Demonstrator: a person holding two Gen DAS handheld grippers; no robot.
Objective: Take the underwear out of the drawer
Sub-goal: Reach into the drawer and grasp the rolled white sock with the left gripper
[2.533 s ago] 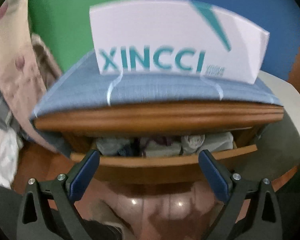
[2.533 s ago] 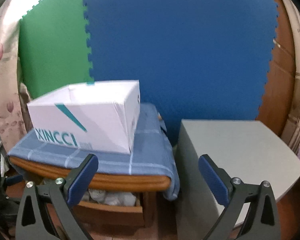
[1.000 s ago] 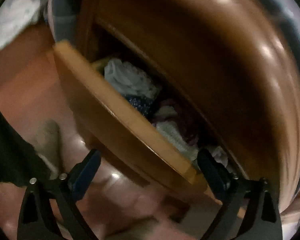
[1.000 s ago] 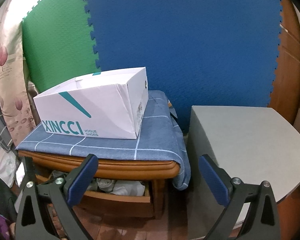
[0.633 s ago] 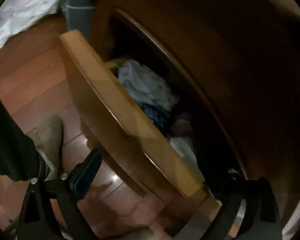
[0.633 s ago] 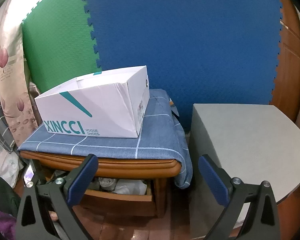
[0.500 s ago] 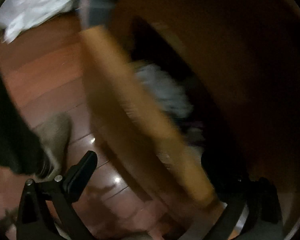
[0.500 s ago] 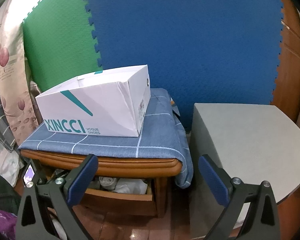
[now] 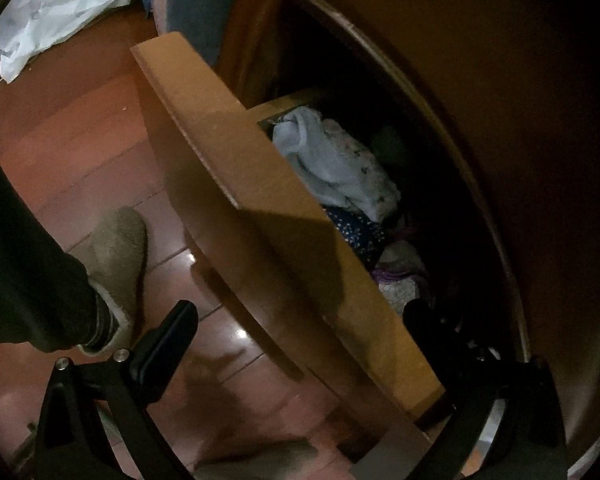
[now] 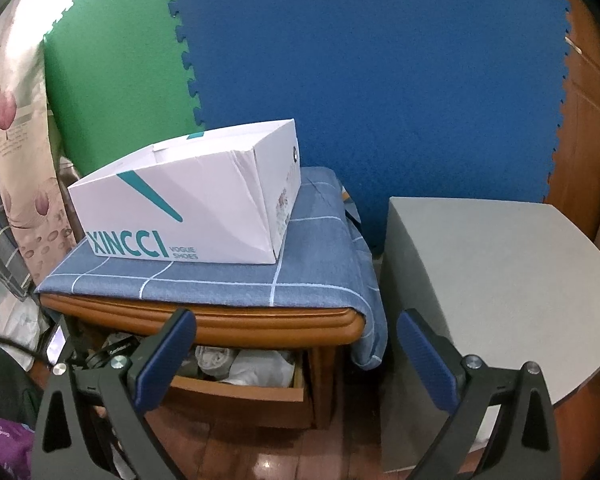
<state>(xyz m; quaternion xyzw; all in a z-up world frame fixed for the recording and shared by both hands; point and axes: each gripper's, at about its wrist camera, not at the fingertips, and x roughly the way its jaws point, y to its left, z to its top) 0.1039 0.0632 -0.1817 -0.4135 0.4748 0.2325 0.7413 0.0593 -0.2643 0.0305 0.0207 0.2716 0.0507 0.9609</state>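
In the left wrist view the wooden drawer (image 9: 236, 184) stands pulled out, its front panel running diagonally. Inside lie a pale blue-white underwear piece (image 9: 332, 164), a dark dotted one (image 9: 356, 232) and a white-purple one (image 9: 400, 276). My left gripper (image 9: 300, 336) is open wide and points steeply down, straddling the drawer front. One finger (image 9: 164, 344) is outside over the floor. The other finger (image 9: 432, 328) is in the drawer's shadow beside the white-purple piece. My right gripper (image 10: 296, 354) hangs open and empty, back from the drawer (image 10: 236, 396), where pale underwear (image 10: 260, 368) shows.
A white XINCCI shoe box (image 10: 188, 208) sits on a blue checked cloth (image 10: 320, 264) over the nightstand. A grey cabinet (image 10: 492, 280) stands to its right. A person's slippered foot (image 9: 116, 264) rests on the wooden floor by the drawer. White fabric (image 9: 60, 8) lies farther off.
My left gripper has sunk closer to the drawer and rolled a little, and its right finger now sits in the drawer's shadow. The right gripper has stayed still.
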